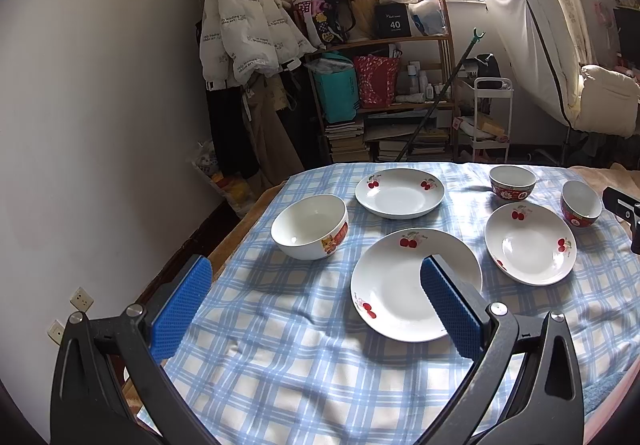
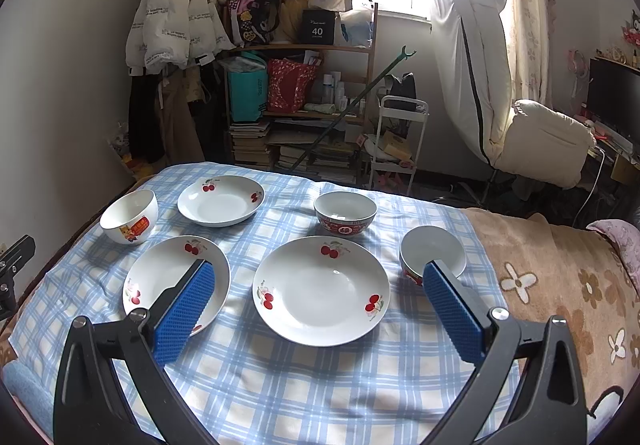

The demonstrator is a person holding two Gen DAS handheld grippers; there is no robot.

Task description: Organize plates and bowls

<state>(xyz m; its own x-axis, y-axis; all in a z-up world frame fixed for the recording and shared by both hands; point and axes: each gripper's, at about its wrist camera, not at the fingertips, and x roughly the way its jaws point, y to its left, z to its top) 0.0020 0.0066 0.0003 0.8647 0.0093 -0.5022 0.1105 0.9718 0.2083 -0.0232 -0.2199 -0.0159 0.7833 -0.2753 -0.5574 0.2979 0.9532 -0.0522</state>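
Three cherry plates [image 2: 322, 291] and three bowls lie singly on the checked cloth [image 2: 280, 385] covering the bed, none stacked, so sorting looks unstarted. The white cartoon bowl [image 1: 310, 227] sits near the cloth's left edge, two red-patterned bowls [image 2: 345, 213] toward the right. Both the left claw [image 1: 316, 309] and the right claw [image 2: 320, 311] hover spread and empty, probably choosing a first plate.
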